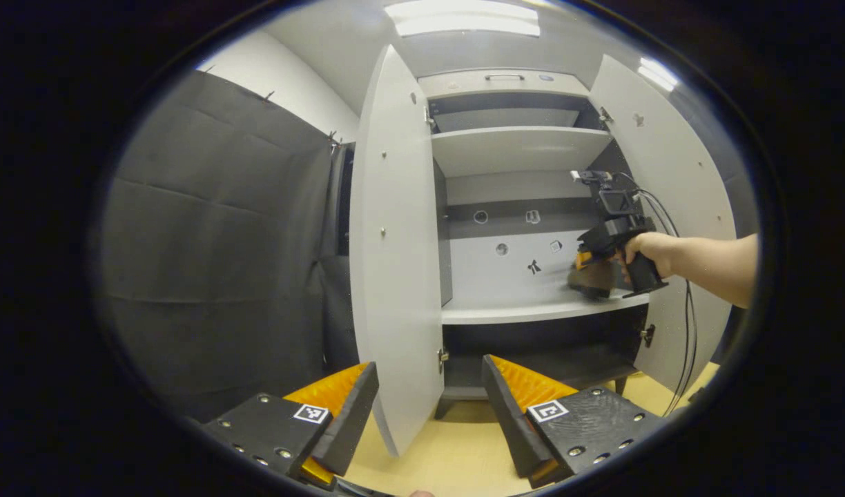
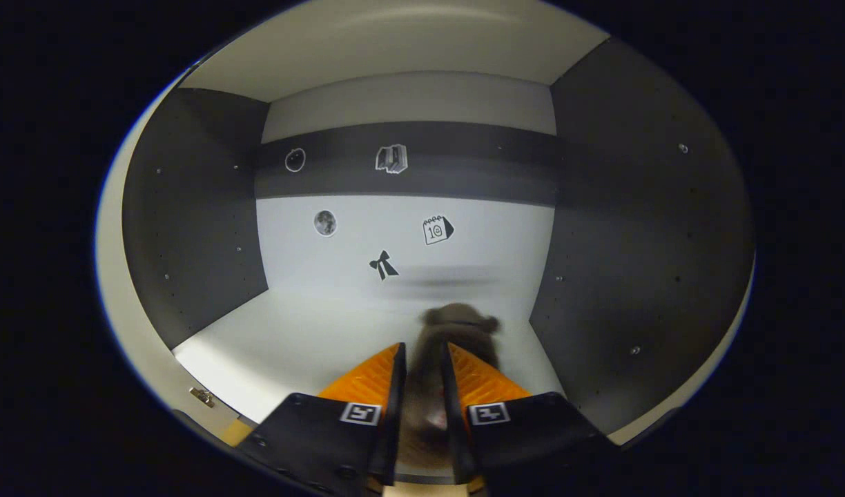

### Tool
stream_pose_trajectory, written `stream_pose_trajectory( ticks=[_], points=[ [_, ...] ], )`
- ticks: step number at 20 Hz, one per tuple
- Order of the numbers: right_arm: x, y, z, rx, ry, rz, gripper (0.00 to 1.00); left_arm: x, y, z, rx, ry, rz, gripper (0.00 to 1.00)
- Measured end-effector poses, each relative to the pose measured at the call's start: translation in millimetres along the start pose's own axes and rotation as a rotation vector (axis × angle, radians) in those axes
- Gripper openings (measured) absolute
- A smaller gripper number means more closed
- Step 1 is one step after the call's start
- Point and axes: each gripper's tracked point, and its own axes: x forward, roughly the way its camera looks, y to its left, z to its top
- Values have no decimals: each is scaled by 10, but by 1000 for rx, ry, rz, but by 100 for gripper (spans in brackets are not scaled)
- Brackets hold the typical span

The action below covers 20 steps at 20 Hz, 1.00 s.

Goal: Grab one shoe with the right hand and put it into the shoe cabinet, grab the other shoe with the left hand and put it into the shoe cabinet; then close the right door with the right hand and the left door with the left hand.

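Right gripper view: right gripper (image 2: 422, 386) clamped on shoe (image 2: 457, 331) inside cabinet (image 1: 519, 310), unreleased; left gripper (image 1: 429, 407) jaws apart, empty; second shoe, doors left

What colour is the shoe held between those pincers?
The blurry shoe is dark brown, seen best in the right gripper view, clamped in the right gripper.

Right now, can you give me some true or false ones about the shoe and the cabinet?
1. The right tool grips a brown shoe. True.
2. Both cabinet doors are shut. False: the left door and right door stand open.
3. The shoe is over the middle shelf. True.
4. The left tool holds a shoe. False: it is open and empty.
5. The shoe is at the shelf's left end. False: it is near the right wall.
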Motion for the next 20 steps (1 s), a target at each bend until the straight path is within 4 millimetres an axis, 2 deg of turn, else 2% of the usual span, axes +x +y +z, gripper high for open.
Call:
stream_pose_trajectory(
  ticks=[1, 4, 6, 10, 11, 12, 15, 20],
  points=[
    [-68, -24, 27, -12, -20, -7, 46, 9, -25, -23, 1, 8, -12, 88],
    [-360, -34, 138, -11, -119, -19, 100, 24, -92, -62, 8, 23, -45, 88],
    [-633, -34, 148, 2, -175, -17, 98, 35, -146, -110, 10, 34, -70, 88],
    [-1179, -106, 48, -8, -246, -24, 98, 112, -308, -238, 4, 67, -138, 88],
    [-1315, -124, 24, -14, -262, -25, 98, 137, -356, -258, -3, 72, -156, 95],
    [-1449, -148, 0, -18, -274, -28, 98, 154, -397, -283, -8, 77, -172, 88],
    [-1819, -217, -80, 1, -301, -34, 97, 223, -555, -380, -14, 93, -231, 88],
    [-2328, -231, -341, 26, -330, -14, 98, 325, -820, -715, -17, 164, -330, 88]
  ],
)
